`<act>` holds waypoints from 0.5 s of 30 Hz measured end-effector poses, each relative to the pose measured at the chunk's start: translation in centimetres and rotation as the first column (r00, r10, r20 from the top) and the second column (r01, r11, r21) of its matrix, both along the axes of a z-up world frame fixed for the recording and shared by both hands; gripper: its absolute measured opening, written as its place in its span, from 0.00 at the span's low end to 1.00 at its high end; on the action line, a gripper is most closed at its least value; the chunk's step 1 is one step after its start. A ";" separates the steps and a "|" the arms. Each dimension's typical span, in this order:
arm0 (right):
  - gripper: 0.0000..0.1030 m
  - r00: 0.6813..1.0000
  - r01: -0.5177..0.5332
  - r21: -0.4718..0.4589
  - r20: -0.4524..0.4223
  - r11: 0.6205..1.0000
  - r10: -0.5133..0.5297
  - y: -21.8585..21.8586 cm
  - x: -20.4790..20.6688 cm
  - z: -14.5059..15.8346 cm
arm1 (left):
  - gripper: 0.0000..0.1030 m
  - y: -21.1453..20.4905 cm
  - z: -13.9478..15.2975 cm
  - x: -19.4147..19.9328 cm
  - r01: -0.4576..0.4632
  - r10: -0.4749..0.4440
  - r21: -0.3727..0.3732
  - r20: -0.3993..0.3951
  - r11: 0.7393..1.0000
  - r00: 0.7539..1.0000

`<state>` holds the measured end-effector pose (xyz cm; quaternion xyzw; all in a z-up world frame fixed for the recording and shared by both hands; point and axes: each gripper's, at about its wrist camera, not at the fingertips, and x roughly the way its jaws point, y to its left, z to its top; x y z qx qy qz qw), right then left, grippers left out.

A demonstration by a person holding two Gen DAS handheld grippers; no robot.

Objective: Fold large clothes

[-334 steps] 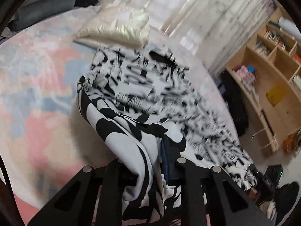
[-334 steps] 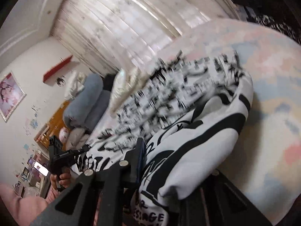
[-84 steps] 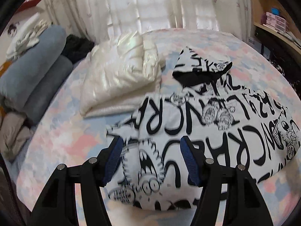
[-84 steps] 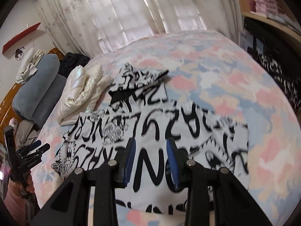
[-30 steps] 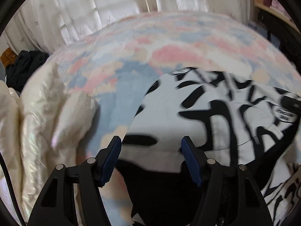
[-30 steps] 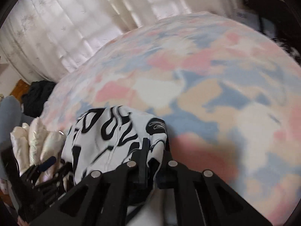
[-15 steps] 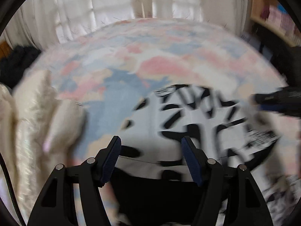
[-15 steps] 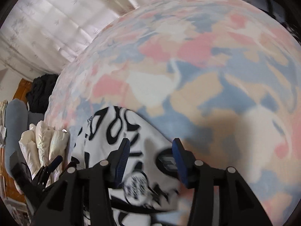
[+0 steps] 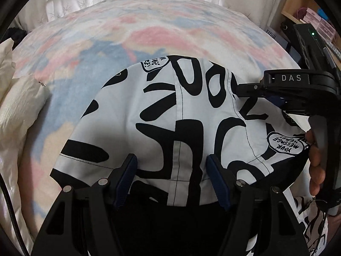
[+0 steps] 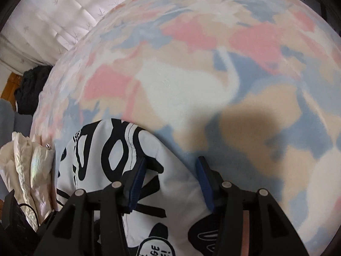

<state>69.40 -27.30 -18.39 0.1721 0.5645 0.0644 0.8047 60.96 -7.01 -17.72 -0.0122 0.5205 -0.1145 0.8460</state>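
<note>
A white hoodie with bold black lettering (image 9: 183,117) lies on the pastel patchwork bed (image 9: 119,27). Its hood is spread flat, dark lining showing at the near edge. My left gripper (image 9: 171,177) is open, its blue pads either side of the hood's near part. My right gripper (image 10: 171,178) is open too, hovering over the hood's right edge (image 10: 119,155). The right gripper also shows in the left wrist view (image 9: 240,89), with the hand that holds it.
A cream shiny puffer jacket (image 9: 15,111) lies at the left of the hoodie, also in the right wrist view (image 10: 32,166). White curtains (image 10: 53,17) hang behind the bed. A wooden shelf (image 9: 309,15) stands at the right. A dark garment (image 10: 32,85) lies at the bed's far left.
My right gripper has let go of the hood and opened. The hood now lies spread flat on the bed. Both grippers have come closer over it.
</note>
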 end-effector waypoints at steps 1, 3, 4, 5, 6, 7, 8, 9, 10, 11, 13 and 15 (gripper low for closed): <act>0.48 1.000 -0.006 0.004 0.012 1.000 0.006 0.0 -0.1 -0.1 | 0.65 0.1 0.1 0.0 -0.001 0.001 -0.007 -0.002 1.000 1.000; 0.42 0.998 -0.031 -0.002 0.055 1.000 0.031 0.4 -0.4 0.3 | 0.65 0.6 0.3 0.0 -0.012 0.012 -0.029 -0.011 0.999 1.000; 0.29 0.996 -0.043 -0.007 0.077 0.999 0.043 0.8 -0.5 0.5 | 0.65 1.4 0.3 0.4 -0.017 0.017 -0.039 -0.017 0.999 1.000; 0.02 0.992 -0.064 -0.014 0.104 0.998 0.065 1.2 -0.9 0.8 | 0.64 1.7 0.4 0.3 -0.024 0.023 -0.050 -0.024 0.998 0.999; 0.02 0.989 -0.086 -0.008 0.122 0.996 0.086 1.5 -1.2 1.3 | 0.64 2.0 0.5 0.0 -0.029 0.027 -0.058 -0.027 0.998 0.999; 0.02 0.982 -0.100 -0.019 0.161 0.995 0.101 1.9 -1.8 2.0 | 0.64 2.3 0.6 -0.3 -0.032 0.031 -0.064 -0.026 0.997 0.999; 0.02 0.968 -0.126 -0.027 0.216 0.992 0.129 2.4 -2.7 3.0 | 0.64 2.8 0.9 -0.7 -0.032 0.031 -0.073 -0.025 0.997 0.999; 0.02 0.952 -0.154 -0.024 0.263 0.988 0.155 2.7 -3.7 4.0 | 0.64 3.0 1.0 -1.1 -0.032 0.030 -0.078 -0.026 0.996 0.999; 0.02 0.928 -0.187 -0.020 0.324 0.982 0.183 3.2 -5.0 5.3 | 0.64 3.6 1.3 -1.7 -0.038 0.036 -0.089 -0.022 0.995 0.999; 0.02 0.910 -0.208 -0.023 0.362 0.978 0.202 3.5 -6.0 6.2 | 0.64 4.3 1.7 -2.5 -0.041 0.040 -0.107 -0.014 0.993 0.999; 0.01 0.853 -0.268 -0.034 0.457 0.963 0.254 4.2 -8.8 8.6 | 0.64 5.3 2.3 -4.2 -0.038 0.038 -0.123 -0.001 0.992 0.999; 0.01 0.803 -0.323 -0.038 0.517 0.946 0.295 4.4 -11.3 10.5 | 0.64 6.3 3.2 -6.0 -0.033 0.036 -0.134 0.020 0.990 0.999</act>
